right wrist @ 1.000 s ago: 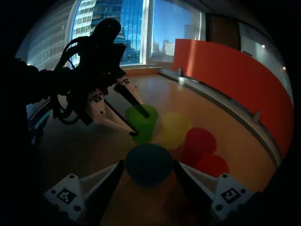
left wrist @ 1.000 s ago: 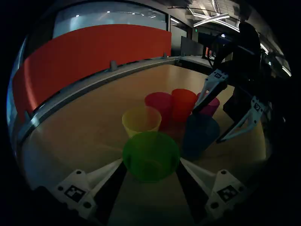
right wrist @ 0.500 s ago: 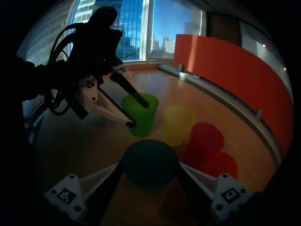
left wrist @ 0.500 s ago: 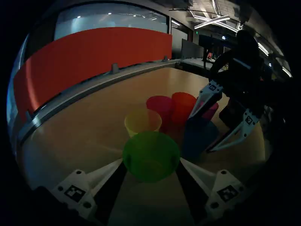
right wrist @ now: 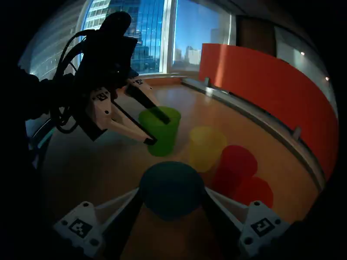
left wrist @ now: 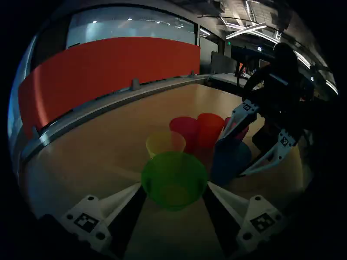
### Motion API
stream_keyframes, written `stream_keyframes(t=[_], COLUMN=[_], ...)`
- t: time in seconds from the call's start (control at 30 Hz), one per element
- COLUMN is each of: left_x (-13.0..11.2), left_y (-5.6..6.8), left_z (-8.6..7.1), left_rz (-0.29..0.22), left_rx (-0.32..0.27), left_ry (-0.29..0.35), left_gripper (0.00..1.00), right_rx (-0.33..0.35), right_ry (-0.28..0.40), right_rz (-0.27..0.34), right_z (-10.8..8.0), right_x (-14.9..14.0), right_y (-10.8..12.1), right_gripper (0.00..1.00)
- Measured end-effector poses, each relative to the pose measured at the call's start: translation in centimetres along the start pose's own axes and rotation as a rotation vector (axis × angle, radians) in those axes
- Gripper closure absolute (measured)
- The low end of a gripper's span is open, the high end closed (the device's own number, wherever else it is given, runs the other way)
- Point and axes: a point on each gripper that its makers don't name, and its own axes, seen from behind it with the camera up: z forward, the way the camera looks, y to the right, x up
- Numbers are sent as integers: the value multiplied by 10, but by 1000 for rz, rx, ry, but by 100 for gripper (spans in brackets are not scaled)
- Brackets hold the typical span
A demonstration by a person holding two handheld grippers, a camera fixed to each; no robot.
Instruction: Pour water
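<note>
Stage: pour not yet begun, by my reading; both held cups stand upright.
Left gripper (left wrist: 174,187): jaws closed on translucent green plastic cup (left wrist: 174,173), one finger against each side of its wall.
Right gripper (right wrist: 171,193): jaws closed on dark blue plastic cup (right wrist: 171,184), gripped the same way.
Position: green and blue cups are near each other over the wooden counter (left wrist: 108,143); I cannot tell whether either base touches it.
Water: level unreadable in both cups, so source and receiver are uncertain.
Bystanders: translucent yellow plastic cup (left wrist: 165,142) just beyond the green one; red plastic cup (left wrist: 185,129) and orange plastic cup (left wrist: 211,126) side by side behind it.
Risk, spill: tipping too fast or with rims misaligned would send water onto the counter.
Risk, crush: thin walls may buckle under hard clamping and slop the contents.
Risk, collision: swinging either cup toward the cluster could topple the yellow cup.
Risk, slip: smooth tapered sides could slide down through the fingers once tilted.
</note>
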Motion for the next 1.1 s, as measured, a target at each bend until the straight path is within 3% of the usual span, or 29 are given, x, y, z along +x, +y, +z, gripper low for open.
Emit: stream_keyframes(t=[0.27, 0.7, 1.1], left_x=[21, 66, 85], left_y=[6, 21, 30], left_z=[-24, -82, -115], left_rz=[1, -4, -2], left_rx=[15, 46, 65], left_ry=[71, 227, 311], left_gripper=[16, 15, 15], right_rx=[-35, -93, -118], right_ry=[74, 203, 307], right_rz=[21, 9, 3], right_z=[-24, -72, -97], right_x=[29, 81, 114], right_y=[-3, -21, -40], right_gripper=[9, 9, 9])
